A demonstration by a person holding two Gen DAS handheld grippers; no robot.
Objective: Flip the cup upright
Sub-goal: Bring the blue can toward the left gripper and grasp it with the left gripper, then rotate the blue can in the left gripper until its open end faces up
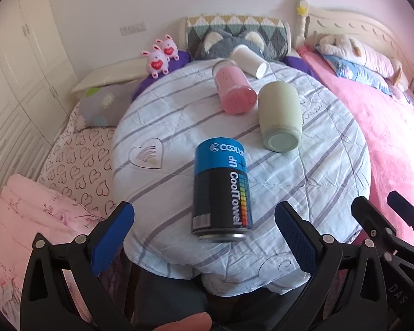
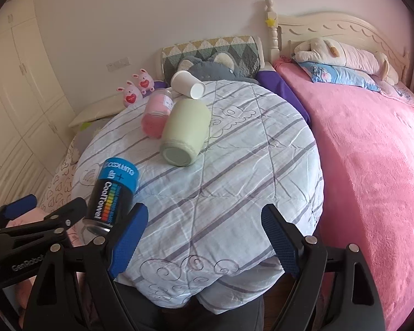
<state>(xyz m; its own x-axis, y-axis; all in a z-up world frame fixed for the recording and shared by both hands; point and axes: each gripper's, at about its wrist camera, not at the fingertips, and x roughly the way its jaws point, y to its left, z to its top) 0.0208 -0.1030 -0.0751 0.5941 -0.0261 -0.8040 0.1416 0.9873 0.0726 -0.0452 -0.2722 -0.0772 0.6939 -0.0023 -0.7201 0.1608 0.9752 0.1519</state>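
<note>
Four cups lie on their sides on the quilted surface (image 1: 303, 193): the can (image 1: 222, 190) nearest us, the green cup (image 1: 280, 115) beyond it, then the pink cup (image 1: 234, 89) and white cup (image 1: 249, 60). Our left hand-held gripper (image 1: 204, 237) is spread wide just short of the can; the right hand-held gripper (image 2: 204, 241) is spread too, holding nothing. The can looks stiff, light and slick, likely to roll on the soft quilt, so we judge a mid-body grip across its sides best.
</note>
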